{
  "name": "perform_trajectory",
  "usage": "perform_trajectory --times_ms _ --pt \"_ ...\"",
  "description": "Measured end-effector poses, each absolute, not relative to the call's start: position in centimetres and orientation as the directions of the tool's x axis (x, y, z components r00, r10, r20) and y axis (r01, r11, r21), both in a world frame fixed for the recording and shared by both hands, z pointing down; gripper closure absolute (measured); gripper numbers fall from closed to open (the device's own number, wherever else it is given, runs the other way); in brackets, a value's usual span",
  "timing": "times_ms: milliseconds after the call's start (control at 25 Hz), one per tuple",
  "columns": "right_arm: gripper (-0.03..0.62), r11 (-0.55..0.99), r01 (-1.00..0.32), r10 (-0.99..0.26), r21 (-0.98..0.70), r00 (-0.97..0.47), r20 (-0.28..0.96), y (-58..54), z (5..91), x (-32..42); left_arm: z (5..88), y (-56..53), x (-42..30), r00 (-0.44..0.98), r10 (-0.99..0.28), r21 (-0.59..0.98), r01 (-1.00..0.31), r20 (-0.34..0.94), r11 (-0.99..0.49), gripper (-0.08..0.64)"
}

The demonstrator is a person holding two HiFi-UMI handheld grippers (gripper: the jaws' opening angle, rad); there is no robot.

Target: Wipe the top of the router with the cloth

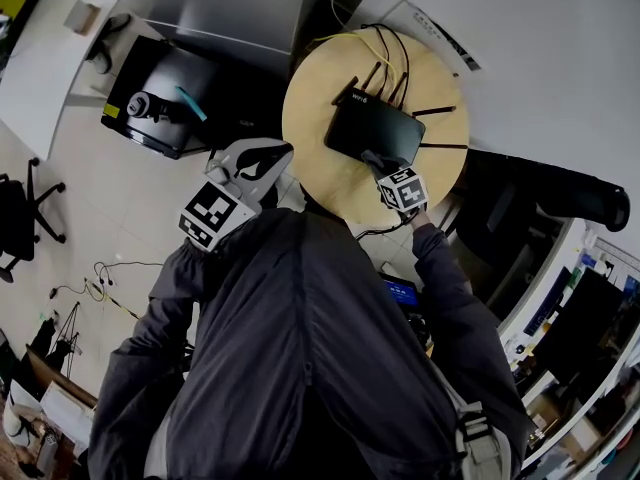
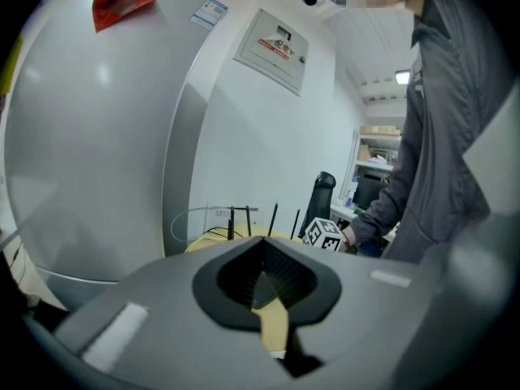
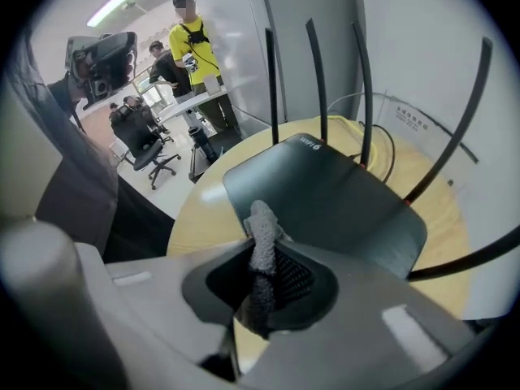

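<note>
Right tongs (image 3: 268,254) clamped on grey cloth (image 3: 261,222), tuft poking out front so I can drag it across router (image 3: 325,197) top. Router lies flat on round bench (image 3: 203,210), antennas up. Left tongs (image 2: 264,246) closed, empty, parked off bench, clear of wipe path.

The flat black plastic router (image 1: 380,126) carries small white lettering (image 1: 358,96) near its back edge, reading "WiFi 6" in the head view (the right gripper view shows the same mark less sharply). The white rectangular wall panel (image 2: 272,51) bears red characters too blurred to read.
</note>
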State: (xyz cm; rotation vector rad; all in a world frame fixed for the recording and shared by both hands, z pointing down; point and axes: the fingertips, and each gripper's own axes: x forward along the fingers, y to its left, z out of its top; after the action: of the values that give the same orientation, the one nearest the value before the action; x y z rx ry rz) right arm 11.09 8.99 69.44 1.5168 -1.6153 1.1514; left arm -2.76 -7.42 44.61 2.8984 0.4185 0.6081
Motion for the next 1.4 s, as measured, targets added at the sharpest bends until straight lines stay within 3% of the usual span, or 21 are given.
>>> perform_trajectory --times_ms 160,400,560,800,1160,1400 --pt "0.559 -0.201 -0.978 -0.453 -0.056 0.042 0.890 7.9 68.3 17.7 44.5 -7.5 -2.9 0.882 0.290 0.201 0.229 0.370 -0.953 0.569" --pt "0.559 -0.375 -0.916 -0.340 0.143 0.279 0.898 8.3 68.9 25.8 44.5 -7.4 -3.5 0.888 0.268 0.198 0.205 0.375 -0.958 0.569" --pt "0.559 -0.424 -0.881 -0.251 0.211 0.338 0.907 8.8 69.2 27.2 44.4 -7.5 -3.9 0.891 0.254 0.202 0.189 0.377 -0.961 0.569" --pt "0.560 -0.367 -0.916 -0.248 0.159 0.262 0.933 9.6 69.6 25.1 44.6 -7.4 -4.0 0.889 0.263 0.207 0.196 0.374 -0.958 0.569" --pt "0.560 -0.230 -0.972 -0.277 0.037 0.102 0.956 14.8 70.0 15.3 44.8 -7.3 -3.4 0.881 0.293 0.211 0.228 0.371 -0.951 0.569" --pt "0.560 -0.206 -0.978 -0.324 -0.011 0.058 0.944 14.4 69.5 14.6 44.5 -6.5 -2.8 0.871 0.324 0.206 0.263 0.369 -0.943 0.569"
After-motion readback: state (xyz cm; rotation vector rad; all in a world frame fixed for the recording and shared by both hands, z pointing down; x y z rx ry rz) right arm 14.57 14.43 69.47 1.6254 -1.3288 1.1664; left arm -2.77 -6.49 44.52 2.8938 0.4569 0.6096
